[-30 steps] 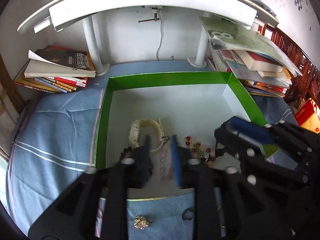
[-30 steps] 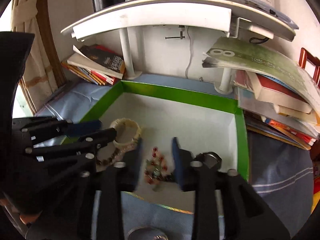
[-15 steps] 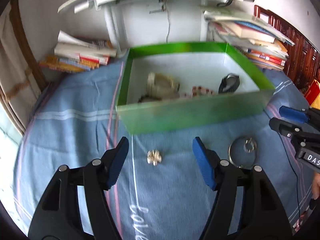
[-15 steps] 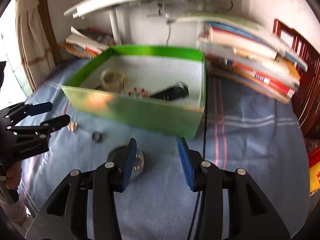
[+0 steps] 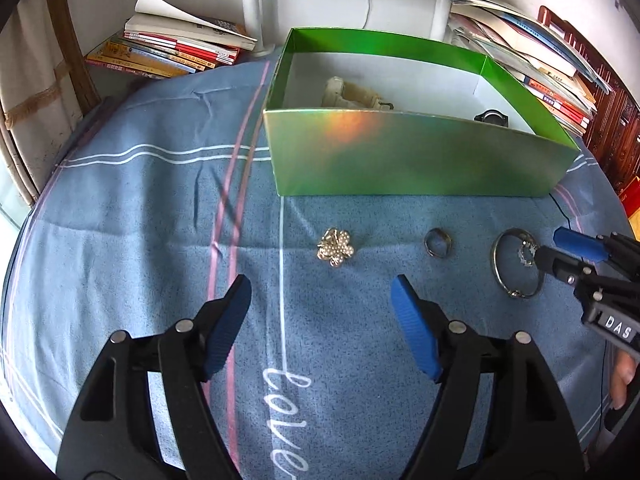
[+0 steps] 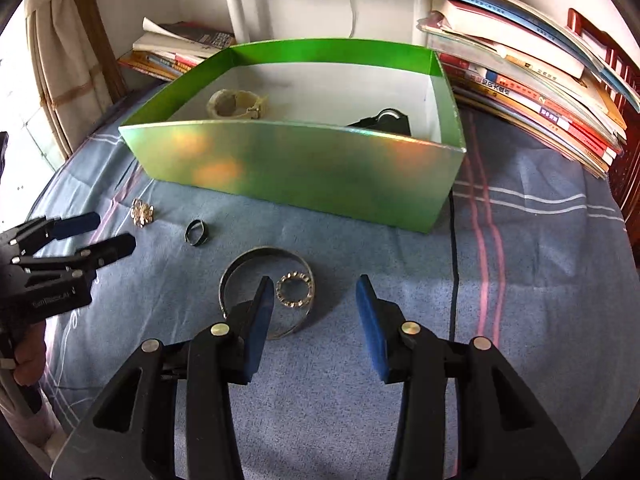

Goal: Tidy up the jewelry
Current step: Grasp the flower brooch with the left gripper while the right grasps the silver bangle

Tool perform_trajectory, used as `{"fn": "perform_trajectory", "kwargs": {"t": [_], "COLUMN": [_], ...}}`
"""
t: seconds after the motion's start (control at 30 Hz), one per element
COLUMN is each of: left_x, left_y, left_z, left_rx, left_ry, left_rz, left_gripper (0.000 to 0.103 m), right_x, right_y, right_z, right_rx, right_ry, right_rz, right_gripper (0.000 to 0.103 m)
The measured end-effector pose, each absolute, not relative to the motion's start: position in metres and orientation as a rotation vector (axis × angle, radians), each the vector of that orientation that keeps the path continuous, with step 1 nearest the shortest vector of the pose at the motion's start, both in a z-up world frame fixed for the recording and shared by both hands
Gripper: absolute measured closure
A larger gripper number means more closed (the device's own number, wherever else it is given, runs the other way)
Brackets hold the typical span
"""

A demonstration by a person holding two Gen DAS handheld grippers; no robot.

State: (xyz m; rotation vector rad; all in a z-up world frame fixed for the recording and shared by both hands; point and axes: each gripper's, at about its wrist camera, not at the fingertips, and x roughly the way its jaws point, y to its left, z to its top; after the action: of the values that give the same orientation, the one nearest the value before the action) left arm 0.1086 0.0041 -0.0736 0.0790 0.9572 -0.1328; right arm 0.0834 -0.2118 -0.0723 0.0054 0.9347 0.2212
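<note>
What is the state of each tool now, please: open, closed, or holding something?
Left tool: open, holding nothing, above the cloth near the brooch.
Right tool: open, holding nothing, above the bangle.

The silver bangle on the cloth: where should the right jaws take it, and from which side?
Grip the bangle across its thin band at the bare far arc, coming straight down, one jaw inside the hoop and one outside. It lies flat on the blue cloth, so a side approach would likely slide over it. Avoid the right part, where the small beaded ring rests inside. The right gripper is open.
</note>
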Motion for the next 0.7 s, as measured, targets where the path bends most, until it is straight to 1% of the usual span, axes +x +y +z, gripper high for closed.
{"fn": "perform_trajectory", "kwargs": {"t": [0.1,0.13,0.17,0.2,0.23,0.43,0.5,0.53,0.7], "left_x": [0.109,0.110,0.110,0.110,0.110,0.110,0.111,0.112,0.117], "left_y": [0.003,0.002,0.001,-0.001,-0.002,-0.001,0.000,0.001,0.006], "left_z": [-0.076,-0.076,-0.076,-0.077,-0.077,-0.079,-0.081,-0.081,-0.082], "left_rx": [0.078,0.078,0.079,0.080,0.082,0.080,0.077,0.073,0.026], "left_ry": [0.964,0.965,0.966,0.967,0.967,0.972,0.976,0.977,0.981], "left_rz": [-0.137,-0.139,-0.142,-0.143,-0.145,-0.143,-0.142,-0.141,-0.143], "left_gripper": [0.030,0.030,0.030,0.030,0.029,0.028,0.028,0.028,0.028], "right_x": [0.092,0.096,0.100,0.104,0.107,0.106,0.109,0.110,0.104], "right_y": [-0.203,-0.199,-0.196,-0.191,-0.186,-0.174,-0.180,-0.184,-0.208], "right_z": [-0.070,-0.070,-0.072,-0.075,-0.078,-0.085,-0.085,-0.085,-0.077], "right_rx": [-0.036,-0.054,-0.069,-0.092,-0.111,-0.157,-0.132,-0.106,-0.002], "right_ry": [0.928,0.932,0.938,0.951,0.965,0.974,0.977,0.980,0.963], "right_rz": [0.205,0.200,0.199,0.197,0.200,0.234,0.228,0.220,0.170], "right_gripper": [0.061,0.064,0.069,0.072,0.076,0.081,0.090,0.099,0.099]}}
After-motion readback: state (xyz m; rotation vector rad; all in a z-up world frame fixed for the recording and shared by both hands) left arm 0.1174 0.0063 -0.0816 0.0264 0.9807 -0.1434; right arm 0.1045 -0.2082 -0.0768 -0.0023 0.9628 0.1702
